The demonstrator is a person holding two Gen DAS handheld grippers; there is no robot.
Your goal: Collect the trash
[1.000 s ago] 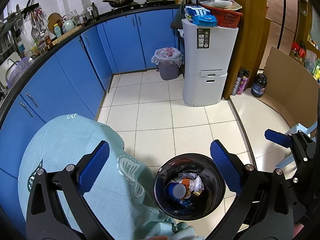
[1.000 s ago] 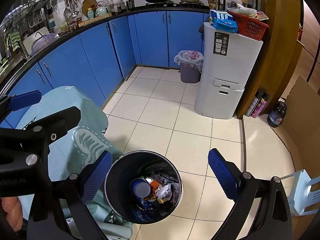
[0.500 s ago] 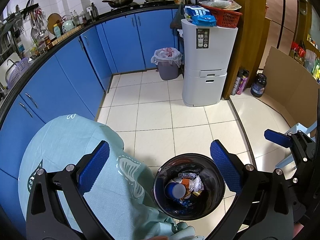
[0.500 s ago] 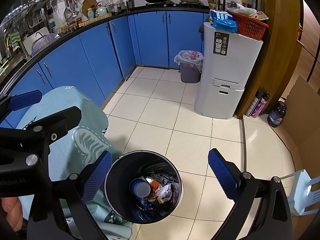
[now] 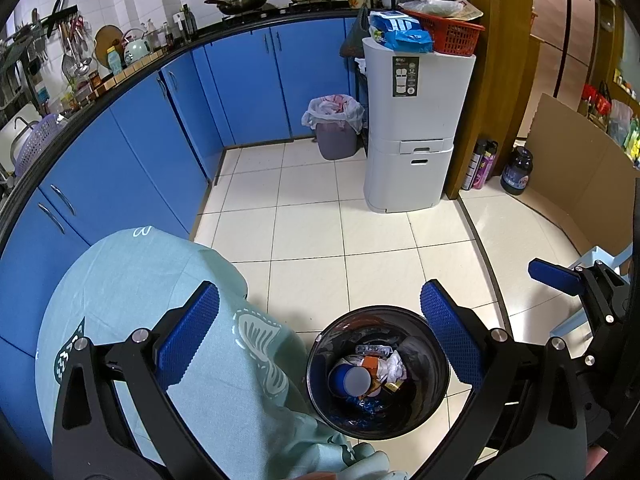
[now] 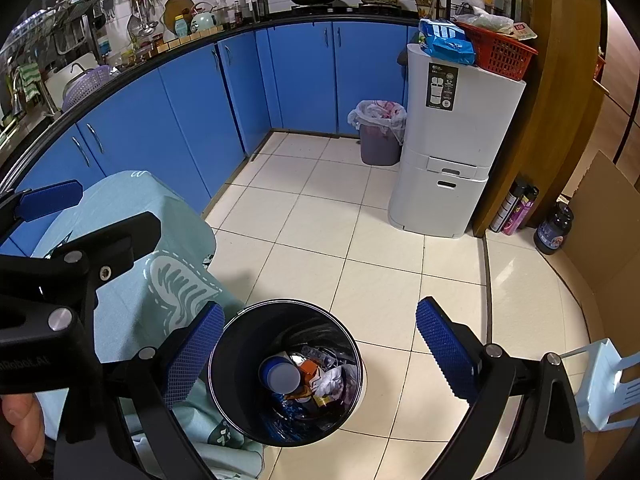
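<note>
A round black trash bin point(image 5: 430, 396) point(image 6: 240, 392) stands on the tiled floor below both grippers. Inside lie a blue cup point(image 5: 349, 379) point(image 6: 280, 374), crumpled white paper point(image 5: 394, 366) point(image 6: 332, 380) and other scraps. My left gripper point(image 5: 320, 332) hangs open above the bin's left rim, nothing between its blue pads. My right gripper point(image 6: 316, 344) is open as well, straddling the bin from above and holding nothing. In the left wrist view the right gripper's fingers point(image 5: 554, 276) show at the right edge.
A table under a light green cloth point(image 5: 132, 308) point(image 6: 168, 248) stands left of the bin. Blue cabinets point(image 5: 132, 148) curve along the left and back. Farther off are a tall white bin unit point(image 5: 416, 128), a lined grey bin point(image 5: 336, 128), bottles point(image 5: 516, 170), cardboard point(image 5: 580, 168) and a pale blue stool point(image 6: 608, 384).
</note>
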